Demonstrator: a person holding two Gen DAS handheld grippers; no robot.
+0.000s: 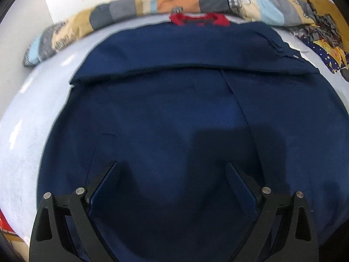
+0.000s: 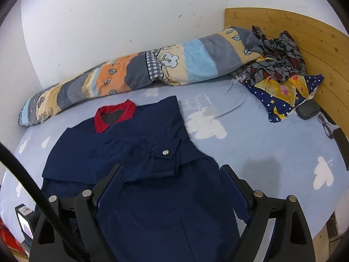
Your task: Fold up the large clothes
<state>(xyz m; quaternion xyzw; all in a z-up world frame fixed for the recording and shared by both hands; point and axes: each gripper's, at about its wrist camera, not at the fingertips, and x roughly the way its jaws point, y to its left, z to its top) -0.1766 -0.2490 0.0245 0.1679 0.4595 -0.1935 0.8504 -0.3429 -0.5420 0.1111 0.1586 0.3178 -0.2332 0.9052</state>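
Observation:
A large navy garment (image 1: pixel 165 109) with a red collar (image 1: pixel 198 19) lies spread on the light blue bed sheet (image 1: pixel 24 135). Its sleeves are folded across the chest. My left gripper (image 1: pixel 172 168) hovers open just above the garment's lower part, holding nothing. In the right wrist view the same garment (image 2: pixel 135 146) shows its red collar (image 2: pixel 115 115) and a snap-button cuff (image 2: pixel 165 152). My right gripper (image 2: pixel 172 172) is open above the garment's lower right part, empty.
A rolled patchwork quilt (image 2: pixel 135 74) lies along the white wall. A pile of patterned cloth (image 2: pixel 281 69) sits by the wooden headboard (image 2: pixel 305 32). Glasses (image 2: pixel 325 122) and a dark object (image 2: pixel 307 110) lie at the right edge. Bare sheet (image 2: pixel 272 152) lies right of the garment.

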